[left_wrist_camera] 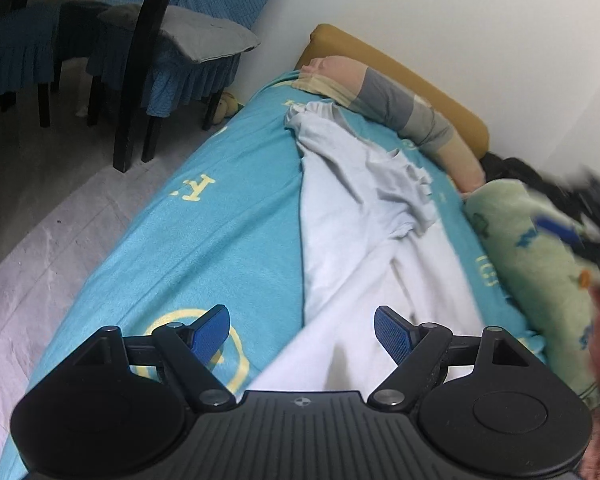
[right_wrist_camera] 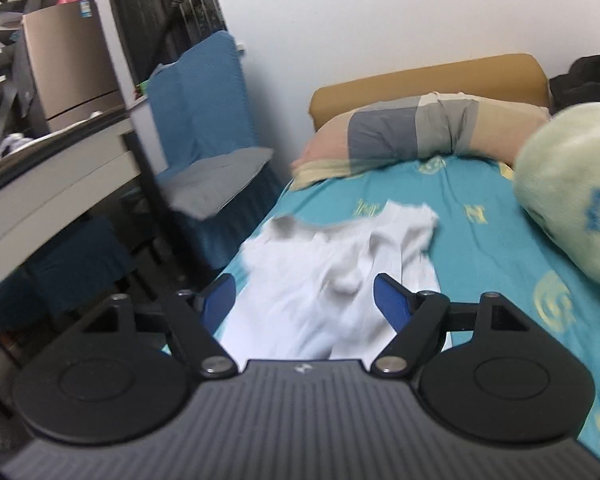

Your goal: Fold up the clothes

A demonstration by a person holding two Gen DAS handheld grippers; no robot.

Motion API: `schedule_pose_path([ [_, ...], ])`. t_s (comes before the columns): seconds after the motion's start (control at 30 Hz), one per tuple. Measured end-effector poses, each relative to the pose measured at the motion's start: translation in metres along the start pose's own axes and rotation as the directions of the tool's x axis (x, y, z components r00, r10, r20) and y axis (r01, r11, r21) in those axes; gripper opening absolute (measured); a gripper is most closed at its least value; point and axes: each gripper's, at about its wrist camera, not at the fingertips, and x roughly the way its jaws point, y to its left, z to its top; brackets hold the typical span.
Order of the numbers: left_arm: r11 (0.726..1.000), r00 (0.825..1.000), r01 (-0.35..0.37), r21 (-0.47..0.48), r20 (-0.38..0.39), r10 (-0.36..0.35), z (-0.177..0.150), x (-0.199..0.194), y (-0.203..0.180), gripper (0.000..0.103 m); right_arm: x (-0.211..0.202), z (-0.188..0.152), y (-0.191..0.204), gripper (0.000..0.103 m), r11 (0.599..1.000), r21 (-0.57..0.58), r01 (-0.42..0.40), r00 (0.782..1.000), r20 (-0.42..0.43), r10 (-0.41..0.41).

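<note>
The white shirt (left_wrist_camera: 364, 216) is lying lengthwise along the bed (left_wrist_camera: 204, 240), spread for folding. Both the left gripper (left_wrist_camera: 302, 332) and right gripper (right_wrist_camera: 304, 300) are hovering wide open, gripping nothing.

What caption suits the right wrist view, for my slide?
Open right gripper above a white garment lying on the turquoise bedspread.

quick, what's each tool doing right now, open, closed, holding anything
Left tool: open, holding nothing, above the white shirt.
Right tool: open, holding nothing.
</note>
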Motion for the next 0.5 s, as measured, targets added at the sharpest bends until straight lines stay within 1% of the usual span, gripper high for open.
schedule_pose_path([
  [0.07, 0.999, 1.000, 0.023, -0.026, 0.017, -0.023, 0.003, -0.016, 0.002, 0.081, -0.045, -0.014, 0.011, 0.077, 1.000, 0.001, 0.014, 0.999, -0.030, -0.014],
  [0.1, 0.999, 0.999, 0.026, -0.025, 0.026, -0.025, 0.004, -0.024, 0.002, 0.081, -0.066, -0.023, 0.014, 0.078, 1.000, -0.008, 0.017, 0.999, -0.044, -0.018],
  [0.13, 1.000, 1.000, 0.012, -0.020, 0.026, -0.011, 0.005, -0.030, 0.001, 0.081, -0.087, -0.032, 0.016, 0.078, 1.000, -0.013, 0.020, 0.998, -0.055, -0.021],
  [0.2, 1.000, 1.000, -0.014, -0.004, -0.005, 0.014, 0.009, -0.041, -0.001, 0.081, -0.127, -0.052, 0.013, 0.078, 1.000, 0.006, 0.022, 0.998, -0.061, -0.022],
  [0.27, 1.000, 0.999, 0.013, -0.010, -0.040, -0.014, 0.014, -0.052, 0.001, 0.081, -0.157, -0.072, 0.005, 0.078, 0.999, 0.016, 0.031, 0.996, -0.080, -0.029],
  [0.33, 0.998, 0.993, 0.046, -0.038, -0.103, -0.050, 0.019, -0.060, 0.009, 0.081, -0.180, -0.086, -0.004, 0.078, 0.998, 0.039, 0.057, 0.994, -0.094, -0.053],
  [0.4, 0.995, 0.981, 0.085, -0.043, -0.171, -0.091, 0.020, -0.065, 0.018, 0.081, -0.195, -0.097, -0.017, 0.078, 0.993, 0.098, 0.065, 0.995, -0.085, -0.057],
  [0.43, 0.996, 0.974, 0.087, -0.038, -0.207, -0.092, 0.018, -0.065, 0.025, 0.081, -0.198, -0.100, -0.024, 0.078, 0.989, 0.135, 0.067, 0.995, -0.086, -0.056],
  [0.5, 0.998, 0.957, 0.054, -0.023, -0.283, -0.059, 0.013, -0.061, 0.038, 0.080, -0.200, -0.104, -0.037, 0.078, 0.975, 0.211, 0.068, 0.994, -0.099, -0.048],
])
